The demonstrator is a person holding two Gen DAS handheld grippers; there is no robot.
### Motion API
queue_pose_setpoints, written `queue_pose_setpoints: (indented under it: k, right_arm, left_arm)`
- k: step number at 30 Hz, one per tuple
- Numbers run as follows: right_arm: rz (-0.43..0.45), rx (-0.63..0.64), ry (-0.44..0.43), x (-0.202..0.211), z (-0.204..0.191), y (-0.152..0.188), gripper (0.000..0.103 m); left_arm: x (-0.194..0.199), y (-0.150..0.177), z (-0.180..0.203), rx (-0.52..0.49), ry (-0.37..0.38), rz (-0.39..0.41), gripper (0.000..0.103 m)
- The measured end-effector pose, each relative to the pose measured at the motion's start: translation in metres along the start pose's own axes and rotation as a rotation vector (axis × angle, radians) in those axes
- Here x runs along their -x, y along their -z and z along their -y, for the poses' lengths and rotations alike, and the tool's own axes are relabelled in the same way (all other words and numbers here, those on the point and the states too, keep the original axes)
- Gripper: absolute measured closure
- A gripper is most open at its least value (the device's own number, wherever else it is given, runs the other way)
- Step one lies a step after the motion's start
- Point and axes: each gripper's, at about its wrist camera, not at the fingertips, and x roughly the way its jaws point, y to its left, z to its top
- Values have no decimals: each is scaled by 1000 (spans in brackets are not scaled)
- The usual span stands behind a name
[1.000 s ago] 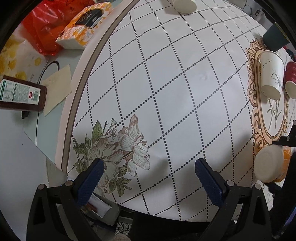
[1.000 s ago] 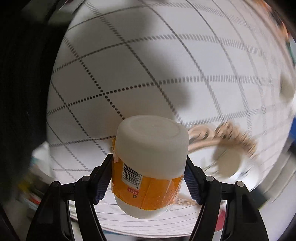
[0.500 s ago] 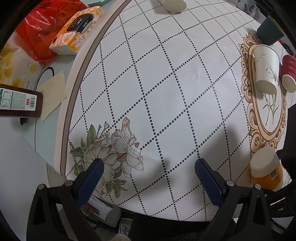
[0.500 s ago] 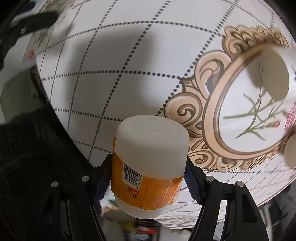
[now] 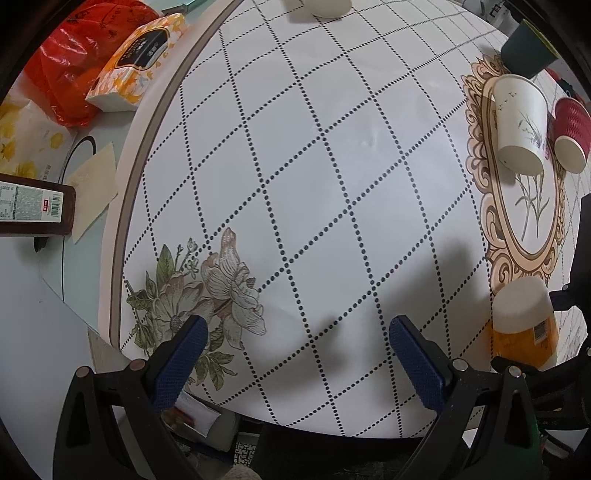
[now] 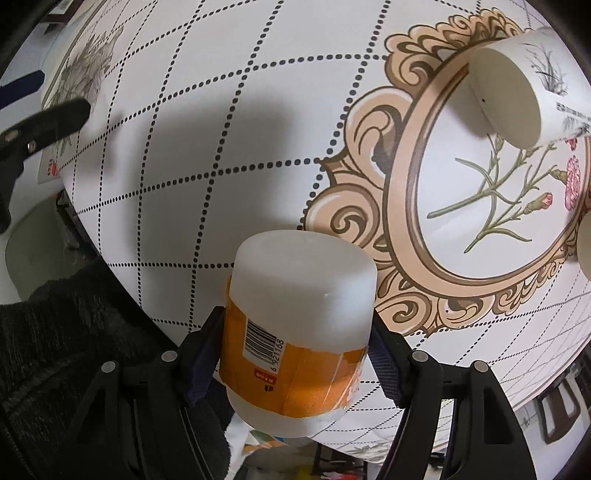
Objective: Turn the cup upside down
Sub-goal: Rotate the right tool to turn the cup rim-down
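Note:
My right gripper [image 6: 295, 358] is shut on a white plastic cup with an orange label and barcode [image 6: 295, 314], its flat closed end facing away from the camera, over the table's near edge. The same cup [image 5: 524, 321] shows at the right edge of the left wrist view, bottom end up, close to the tablecloth [image 5: 332, 166]. My left gripper [image 5: 295, 354] is open and empty above the near part of the table, by the flower print.
A white paper cup [image 5: 521, 125] [image 6: 517, 92], a red ribbed cup [image 5: 570, 136] and a dark green cup [image 5: 528, 51] stand upside down at the right. Another white cup [image 5: 325, 5] is at the far edge. A tissue pack [image 5: 136, 62], red bag [image 5: 70, 70] and brown box [image 5: 33, 210] lie left.
My right gripper has swung right with the cup, from over the checked cloth toward the ornate frame print, and the cup sits lower over the table. The left gripper stays open and nearly still.

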Motion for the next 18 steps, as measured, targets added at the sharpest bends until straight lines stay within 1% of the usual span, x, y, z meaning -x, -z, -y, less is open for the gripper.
queue_pose_setpoints:
  k: [3, 5, 6, 7, 11, 15, 18]
  right_arm:
    - [4, -27, -12, 6, 0, 7, 25]
    - [5, -43, -17, 3, -3, 10, 17]
    - [7, -55, -23, 4, -1, 12, 14]
    - [6, -65, -49, 5, 2, 14, 13]
    - [22, -106, -85, 12, 14, 20, 13]
    - [46, -159, -113, 20, 26, 18, 13]
    - [55, -195, -104, 20, 36, 14, 13]
  left_arm:
    - [-1, 4, 7, -13, 1, 2, 2]
    - [-1, 5, 9, -18, 3, 4, 2]
    - [-1, 6, 10, -21, 4, 5, 2]
    - [0, 7, 11, -24, 4, 6, 2]
    - [3, 7, 16, -35, 2, 11, 2]
    - [3, 9, 22, -48, 6, 12, 2]
    - [2, 11, 26, -54, 7, 7, 2]
